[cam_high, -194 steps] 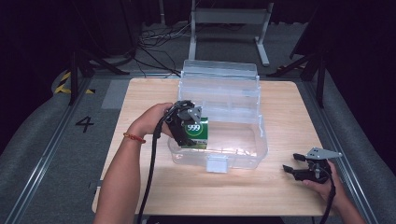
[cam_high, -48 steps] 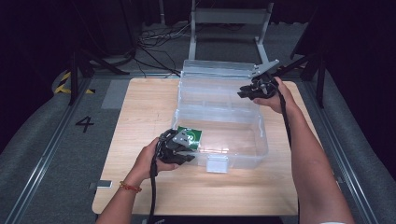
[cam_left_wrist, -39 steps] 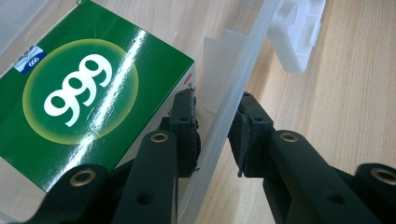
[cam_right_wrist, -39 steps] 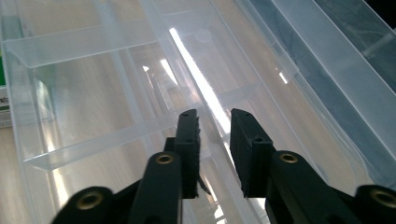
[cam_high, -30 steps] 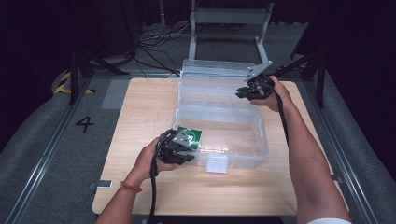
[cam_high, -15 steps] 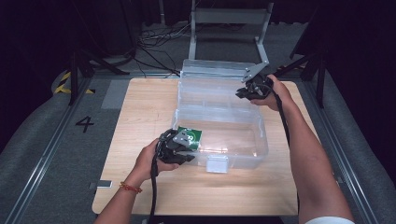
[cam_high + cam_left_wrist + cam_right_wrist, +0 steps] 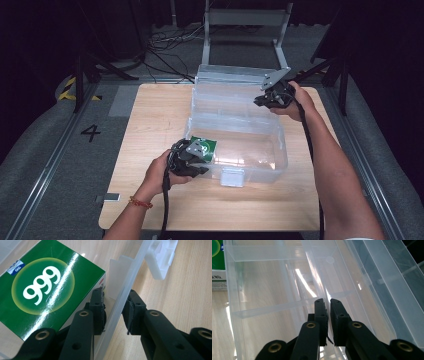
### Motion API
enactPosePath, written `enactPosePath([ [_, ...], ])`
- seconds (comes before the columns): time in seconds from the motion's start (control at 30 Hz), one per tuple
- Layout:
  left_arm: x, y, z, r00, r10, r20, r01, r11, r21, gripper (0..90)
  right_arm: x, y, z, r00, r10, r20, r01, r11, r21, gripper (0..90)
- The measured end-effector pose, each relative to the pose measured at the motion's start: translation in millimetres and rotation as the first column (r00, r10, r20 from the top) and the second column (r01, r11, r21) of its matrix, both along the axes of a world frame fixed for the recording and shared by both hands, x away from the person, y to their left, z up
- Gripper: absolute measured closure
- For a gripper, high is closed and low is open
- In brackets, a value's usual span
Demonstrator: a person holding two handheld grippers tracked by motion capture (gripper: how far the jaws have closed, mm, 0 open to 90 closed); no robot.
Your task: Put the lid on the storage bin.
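High view: clear plastic storage box [image 7: 235, 137] sits mid-desk on the pale wooden desk [image 7: 150, 115], its hinged lid [image 7: 235, 82] standing open at the box's far side. Green cardboard carton marked 999 [image 7: 204, 147] lies in the box's near-left corner. My left gripper [image 7: 186, 159] is at that corner; my right gripper [image 7: 272, 95] is at the lid's right end.

Left gripper view: my jaws stand partly spread, straddling the box's front wall [image 7: 122, 302], one inside beside the carton [image 7: 45, 287], one outside; I cannot tell whether the pads press it.

Right gripper view: my jaws are nearly together, pinching a thin clear edge [image 7: 325, 293] of the lid.

Handling note, as I judge it: to close the box well, swing the lid over slowly while the left steadies the wall, then free the left before the lid lands.
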State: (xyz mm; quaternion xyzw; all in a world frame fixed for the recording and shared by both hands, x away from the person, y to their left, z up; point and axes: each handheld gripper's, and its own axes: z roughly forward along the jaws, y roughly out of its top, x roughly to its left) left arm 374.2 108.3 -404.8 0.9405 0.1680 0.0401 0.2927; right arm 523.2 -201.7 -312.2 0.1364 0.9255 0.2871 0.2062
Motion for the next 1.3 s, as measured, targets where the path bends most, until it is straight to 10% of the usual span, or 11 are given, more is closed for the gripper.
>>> enactPosePath([
  [1.3,-8.4,-4.2,-0.8,0.9996,0.024,-0.014,-0.025,0.9990,-0.038,70.0,-42.2,4.5,21.8,0.9930,0.103,0.058,-0.101,0.994,-0.033,90.0],
])
